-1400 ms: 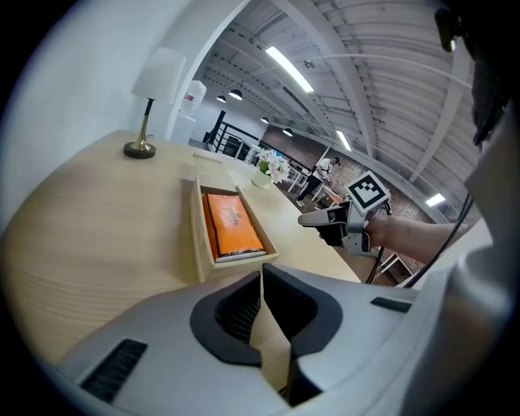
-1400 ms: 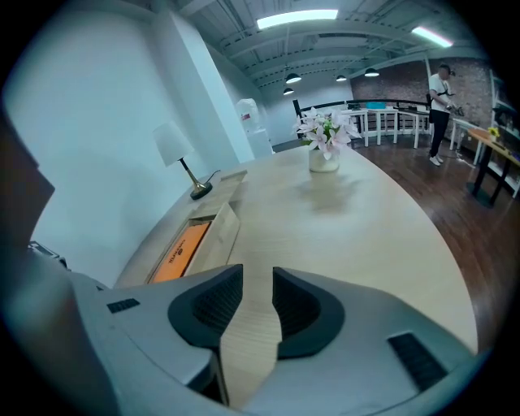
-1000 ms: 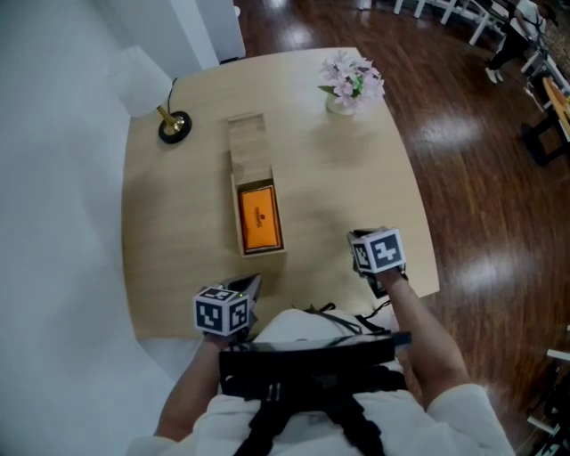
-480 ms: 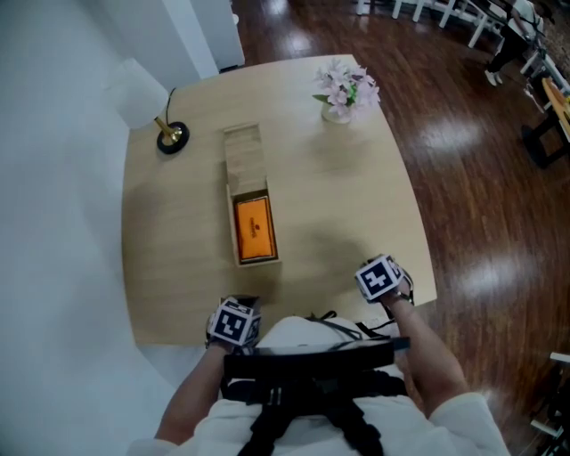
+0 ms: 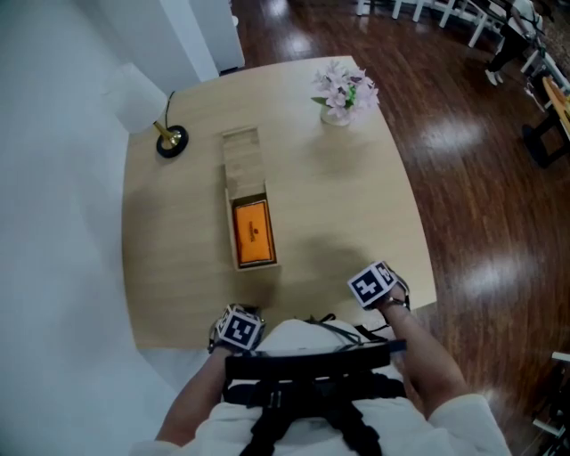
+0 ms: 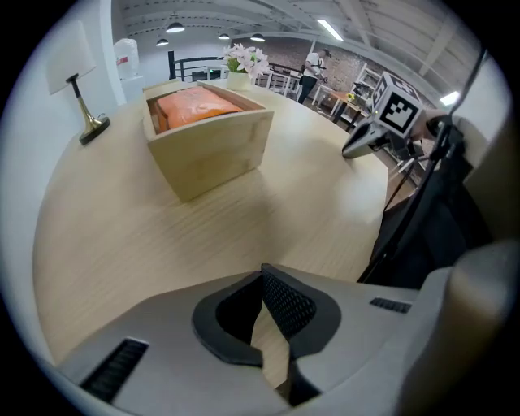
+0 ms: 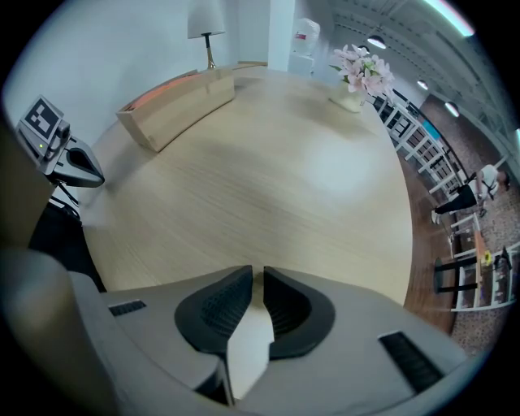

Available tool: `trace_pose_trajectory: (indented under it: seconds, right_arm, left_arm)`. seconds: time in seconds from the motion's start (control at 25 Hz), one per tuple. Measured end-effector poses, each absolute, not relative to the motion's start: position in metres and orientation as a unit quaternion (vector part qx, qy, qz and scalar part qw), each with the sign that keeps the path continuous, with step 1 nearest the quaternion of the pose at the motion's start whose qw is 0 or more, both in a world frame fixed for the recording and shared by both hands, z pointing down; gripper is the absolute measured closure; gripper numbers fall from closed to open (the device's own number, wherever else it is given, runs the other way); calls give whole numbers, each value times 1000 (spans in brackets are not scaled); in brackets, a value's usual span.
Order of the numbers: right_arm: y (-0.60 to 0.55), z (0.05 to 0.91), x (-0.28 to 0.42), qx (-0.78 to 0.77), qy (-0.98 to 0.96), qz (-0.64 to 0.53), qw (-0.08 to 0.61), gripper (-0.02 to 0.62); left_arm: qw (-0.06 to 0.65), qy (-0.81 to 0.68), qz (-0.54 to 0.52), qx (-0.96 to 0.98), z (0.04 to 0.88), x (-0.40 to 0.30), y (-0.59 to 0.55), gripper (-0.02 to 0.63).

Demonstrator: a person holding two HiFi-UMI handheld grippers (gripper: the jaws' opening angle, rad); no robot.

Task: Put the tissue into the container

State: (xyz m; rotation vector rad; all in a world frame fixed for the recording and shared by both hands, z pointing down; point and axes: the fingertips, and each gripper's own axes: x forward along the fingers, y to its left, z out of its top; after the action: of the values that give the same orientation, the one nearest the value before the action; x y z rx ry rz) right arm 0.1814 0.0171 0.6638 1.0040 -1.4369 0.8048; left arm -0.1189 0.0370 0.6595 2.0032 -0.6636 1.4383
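Observation:
A wooden container [image 5: 252, 258] lies open in the middle of the table, holding an orange tissue pack [image 5: 253, 232]; its lid [image 5: 241, 156] lies flat beyond it. From the left gripper view the container [image 6: 213, 148] and the orange pack [image 6: 193, 104] stand a little ahead. My left gripper [image 5: 237, 328] hangs at the table's near edge, pointing down, jaws shut and empty [image 6: 263, 281]. My right gripper [image 5: 373, 286] is at the near right corner, also shut on nothing [image 7: 257, 281]. Each gripper shows in the other's view: the right one [image 6: 379, 123], the left one [image 7: 58, 145].
A lamp with a white shade and brass foot [image 5: 169, 140] stands at the far left of the table [image 5: 356, 205]. A vase of pink flowers [image 5: 344, 89] is at the far right. Dark wood floor and chairs [image 5: 472, 18] lie beyond.
Both grippers have come back toward the near edge of the table and sunk lower, away from the container. The tissue pack still lies in the container.

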Motion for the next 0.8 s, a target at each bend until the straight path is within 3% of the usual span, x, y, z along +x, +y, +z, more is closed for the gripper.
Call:
trace_pose_trajectory:
  seconds: [0.8]
  right_arm:
    - [12,662,180,436,-625,347,547,575]
  left_arm:
    - [258,-207,595,733,664,-122,41,606]
